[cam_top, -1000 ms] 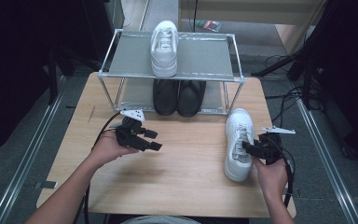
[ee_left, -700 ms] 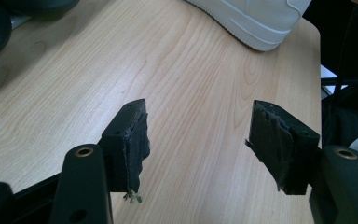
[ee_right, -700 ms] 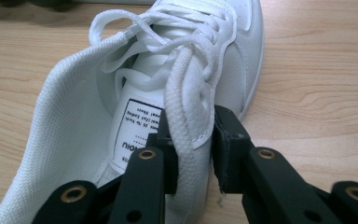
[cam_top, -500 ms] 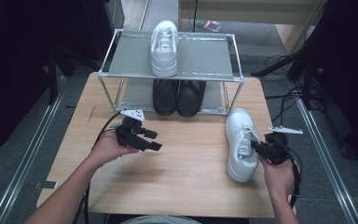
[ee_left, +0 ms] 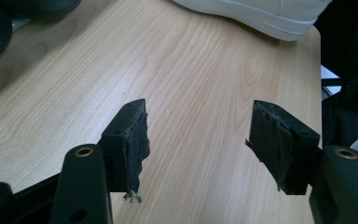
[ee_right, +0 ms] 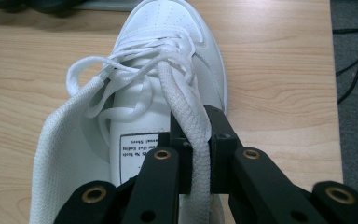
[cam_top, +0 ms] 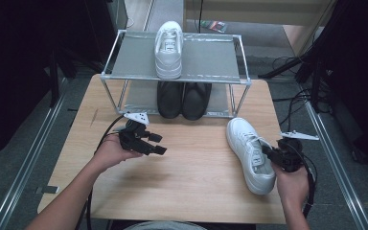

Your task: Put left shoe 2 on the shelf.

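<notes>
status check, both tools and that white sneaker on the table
Right tool just closed, shut on the sneaker's lace. Left tool open, nothing between. White sneaker on table. Nothing in the way.

The sneaker (ee_right: pixel 168 60) and its lace (ee_right: pixel 186 121) are white. The surface (cam_top: pixel 191 177) is light wood with grain. The shoes (cam_top: pixel 182 98) on the lower rack level are black.

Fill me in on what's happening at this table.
A person holds a tool in each hand at a wooden table. The right tool has just closed its jaws on the collar of a white sneaker lying on the table, pinching it beside the laces. The left tool hovers open over bare wood. Behind stands a shoe rack with the matching white sneaker on top and a pair of black shoes below.
</notes>
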Action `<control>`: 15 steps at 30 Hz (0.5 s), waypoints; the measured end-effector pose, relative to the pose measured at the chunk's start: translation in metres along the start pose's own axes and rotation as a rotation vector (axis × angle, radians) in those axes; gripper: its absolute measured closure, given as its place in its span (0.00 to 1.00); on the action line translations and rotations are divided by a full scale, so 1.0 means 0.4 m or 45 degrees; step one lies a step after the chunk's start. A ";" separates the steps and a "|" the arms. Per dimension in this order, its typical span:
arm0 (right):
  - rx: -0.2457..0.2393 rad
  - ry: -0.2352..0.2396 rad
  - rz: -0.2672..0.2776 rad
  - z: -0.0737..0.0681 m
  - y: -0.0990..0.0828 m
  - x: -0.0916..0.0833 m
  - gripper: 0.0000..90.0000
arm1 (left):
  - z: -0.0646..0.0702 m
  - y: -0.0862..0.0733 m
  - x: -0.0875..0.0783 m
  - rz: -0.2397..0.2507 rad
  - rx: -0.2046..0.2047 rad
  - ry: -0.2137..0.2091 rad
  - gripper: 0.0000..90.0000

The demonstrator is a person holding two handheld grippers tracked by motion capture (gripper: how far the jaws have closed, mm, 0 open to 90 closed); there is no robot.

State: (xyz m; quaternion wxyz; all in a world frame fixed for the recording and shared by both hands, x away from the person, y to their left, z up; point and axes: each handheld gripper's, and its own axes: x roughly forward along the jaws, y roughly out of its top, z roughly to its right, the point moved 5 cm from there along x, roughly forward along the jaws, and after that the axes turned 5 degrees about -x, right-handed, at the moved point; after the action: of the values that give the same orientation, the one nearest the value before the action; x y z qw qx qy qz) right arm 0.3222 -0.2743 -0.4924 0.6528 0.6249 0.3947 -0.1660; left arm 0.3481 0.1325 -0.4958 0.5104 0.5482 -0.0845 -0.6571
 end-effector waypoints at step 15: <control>-0.127 0.199 0.003 -0.120 0.040 0.035 0.95 | 0.014 -0.032 -0.021 0.017 -0.018 0.060 0.42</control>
State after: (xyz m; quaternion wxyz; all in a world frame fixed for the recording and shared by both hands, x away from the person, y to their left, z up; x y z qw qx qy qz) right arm 0.3276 -0.2222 -0.4872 0.6506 0.6031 0.4514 -0.0962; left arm 0.3354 0.1423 -0.4971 0.5207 0.5591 -0.0714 -0.6412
